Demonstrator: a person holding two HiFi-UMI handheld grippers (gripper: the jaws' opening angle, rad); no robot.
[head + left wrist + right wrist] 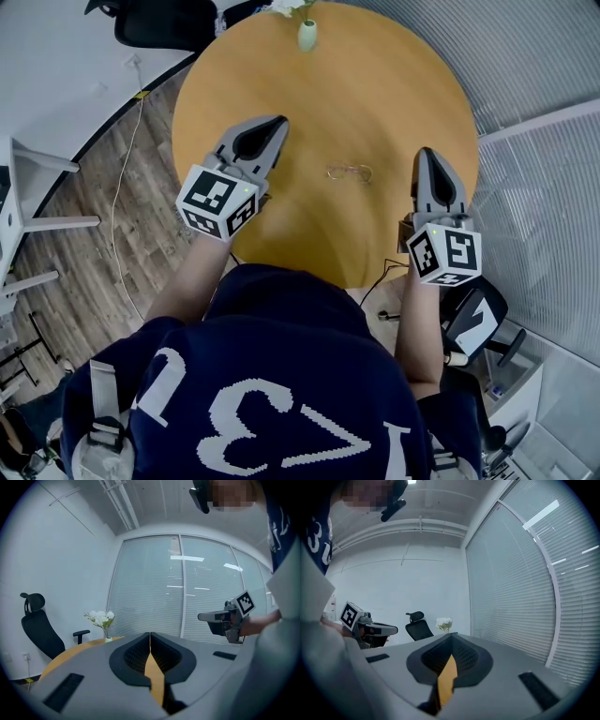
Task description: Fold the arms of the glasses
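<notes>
On the bench, between the two tools held above it, the glasses are seen lying free, the left tool and right tool both clenched and empty, so no fold is judged under way; should they prove unfolded, a tool must be released and lowered to them.

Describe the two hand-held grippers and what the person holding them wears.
Both the left hand-held gripper and the right hand-held gripper have light grey wedge-shaped shells tapering to the tips, with black ribbed pads inside. Each carries a white cube printed with black square markers at its rear. The person wears a navy top with large white numerals.
</notes>
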